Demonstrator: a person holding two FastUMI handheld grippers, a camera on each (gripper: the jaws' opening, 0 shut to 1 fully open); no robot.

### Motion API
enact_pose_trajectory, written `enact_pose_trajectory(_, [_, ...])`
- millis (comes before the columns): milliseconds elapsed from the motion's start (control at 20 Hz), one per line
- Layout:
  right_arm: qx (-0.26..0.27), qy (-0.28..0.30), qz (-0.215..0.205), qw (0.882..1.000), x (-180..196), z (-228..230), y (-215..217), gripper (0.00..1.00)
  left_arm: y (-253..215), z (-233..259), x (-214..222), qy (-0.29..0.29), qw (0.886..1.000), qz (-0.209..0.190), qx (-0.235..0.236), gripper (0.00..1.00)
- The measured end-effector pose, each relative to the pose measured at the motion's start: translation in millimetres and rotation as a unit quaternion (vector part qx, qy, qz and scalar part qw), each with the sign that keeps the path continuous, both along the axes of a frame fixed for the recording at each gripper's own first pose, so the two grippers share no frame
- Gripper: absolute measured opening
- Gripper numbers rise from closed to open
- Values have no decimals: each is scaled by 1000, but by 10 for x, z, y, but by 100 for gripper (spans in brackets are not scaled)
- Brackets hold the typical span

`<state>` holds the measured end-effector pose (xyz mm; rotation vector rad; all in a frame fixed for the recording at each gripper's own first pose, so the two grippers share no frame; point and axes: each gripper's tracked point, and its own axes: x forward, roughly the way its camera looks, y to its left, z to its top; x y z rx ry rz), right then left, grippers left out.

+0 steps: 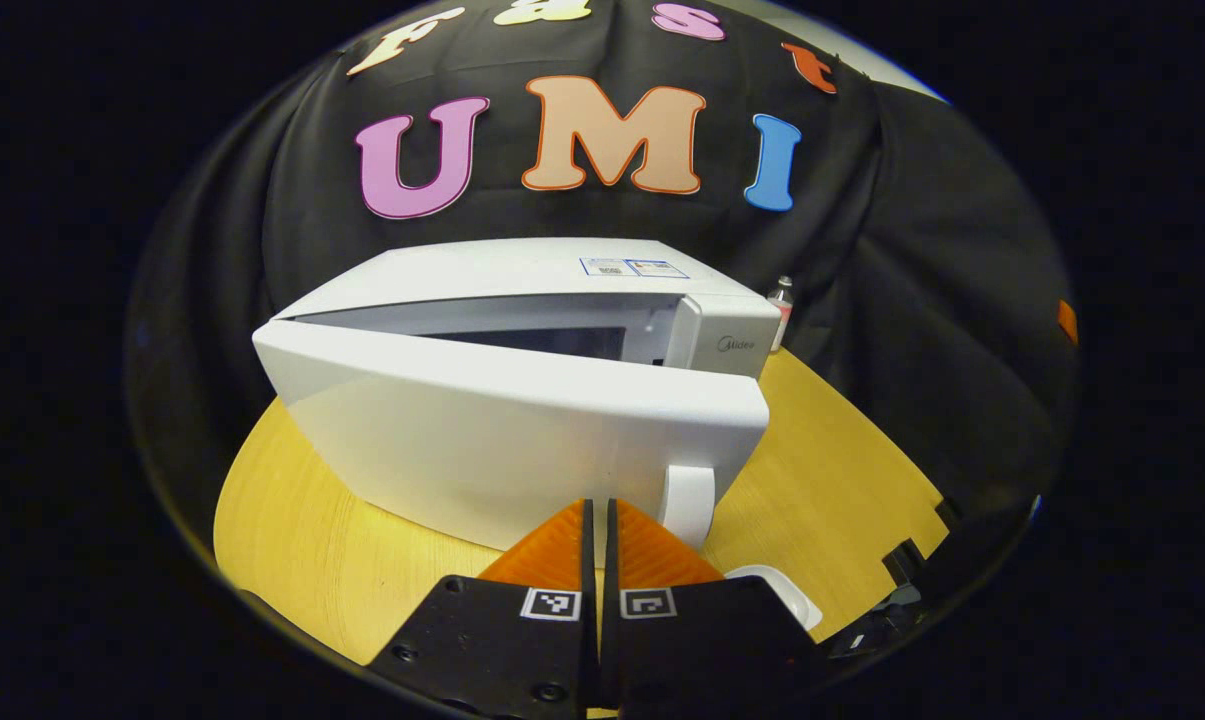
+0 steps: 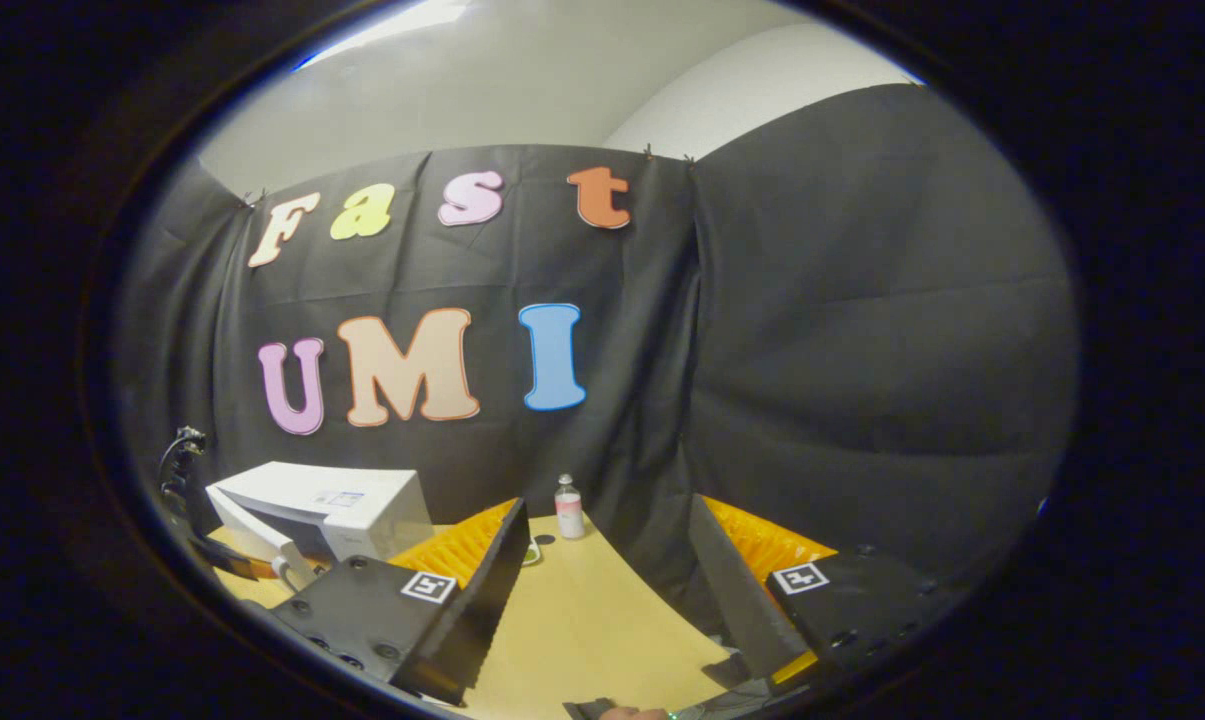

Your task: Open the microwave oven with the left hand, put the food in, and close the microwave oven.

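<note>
The white microwave (image 1: 522, 400) stands on the wooden table (image 1: 842, 470), its door (image 1: 502, 440) swung partly out toward me so a dark gap shows at the top. The door's white handle (image 1: 686, 500) sits just right of my left gripper (image 1: 599, 515). That gripper's orange fingers (image 1: 552, 550) are shut together with nothing between them. A white dish (image 1: 777, 592) peeks out at the lower right. In the right gripper view the microwave (image 2: 342, 505) is far off at the left, and my right gripper (image 2: 607, 585) hangs open above the table (image 2: 582, 620), holding nothing.
A small bottle with a white cap (image 2: 569, 507) stands at the table's back edge beside the microwave, also seen as the bottle (image 1: 781, 305). A small greenish item (image 2: 532, 550) lies partly hidden behind my right gripper's left finger. Black cloth closes in the booth.
</note>
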<state>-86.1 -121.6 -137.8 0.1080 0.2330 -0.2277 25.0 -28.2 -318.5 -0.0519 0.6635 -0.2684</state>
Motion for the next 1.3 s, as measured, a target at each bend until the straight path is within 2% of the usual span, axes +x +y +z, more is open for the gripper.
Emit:
enact_pose_trajectory(700, [-19,2,-23,1000,-1,-7,-241,89,-229,-28,498,-18,999,-26,18,0])
enact_pose_trajectory(1300, [-27,4,-39,999,77,49,-459,89,-273,-109,682,-20,1000,5,-13,0])
